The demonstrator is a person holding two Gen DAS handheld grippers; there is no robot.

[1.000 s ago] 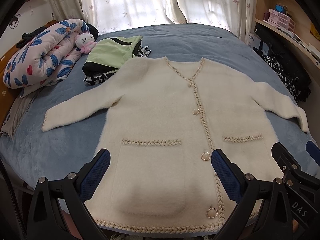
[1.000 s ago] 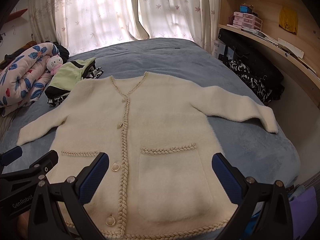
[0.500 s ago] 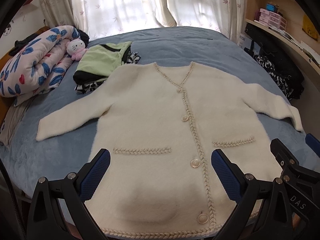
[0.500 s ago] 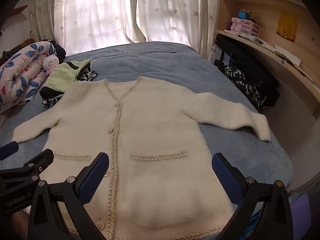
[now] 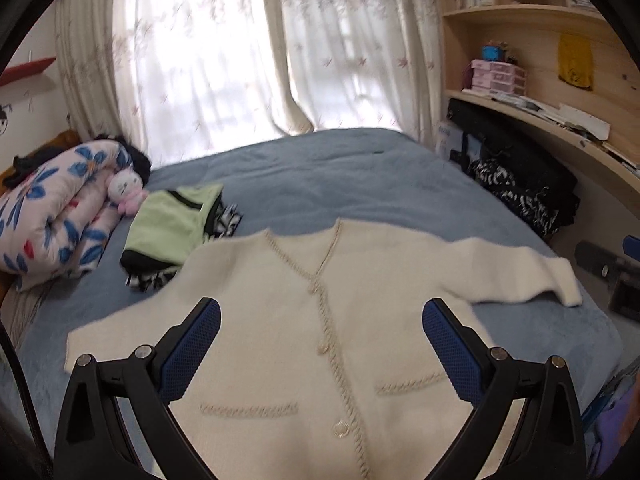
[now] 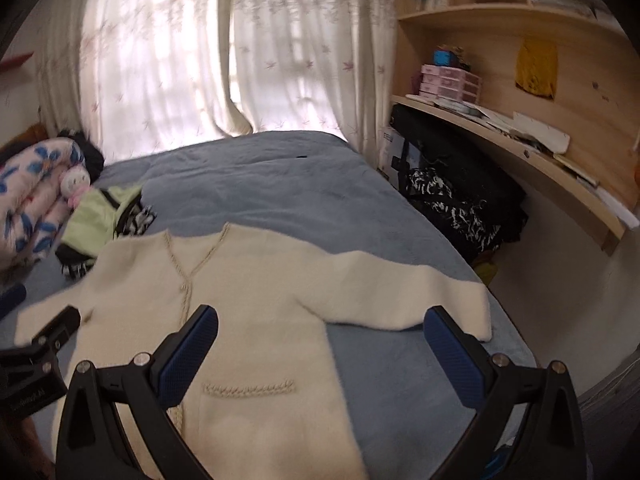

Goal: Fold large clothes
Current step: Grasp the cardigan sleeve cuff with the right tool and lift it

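A cream fluffy cardigan (image 5: pixel 320 320) (image 6: pixel 248 300) with braided trim, buttons and two pockets lies flat and face up on the blue bed (image 5: pixel 340 176), both sleeves spread outward. My left gripper (image 5: pixel 320 344) hovers open above its lower front, nothing between the blue pads. My right gripper (image 6: pixel 320 344) is open too, above the right side of the cardigan, near the right pocket (image 6: pixel 248 390) and below the right sleeve (image 6: pixel 420 296). Each gripper shows at the other view's edge. The cardigan's hem is out of view.
A folded green and black garment (image 5: pixel 172 228) and a rolled floral quilt (image 5: pixel 52 216) with a pink plush toy (image 5: pixel 126 192) lie at the left of the bed. Dark clothes (image 6: pixel 460 204) pile beside a curved wooden shelf (image 6: pixel 540 148) on the right. Curtains (image 5: pixel 240 60) hang behind.
Both grippers have risen and tilted up, so the cardigan sits lower in each view and more of the window and shelves shows. The cardigan has not moved.
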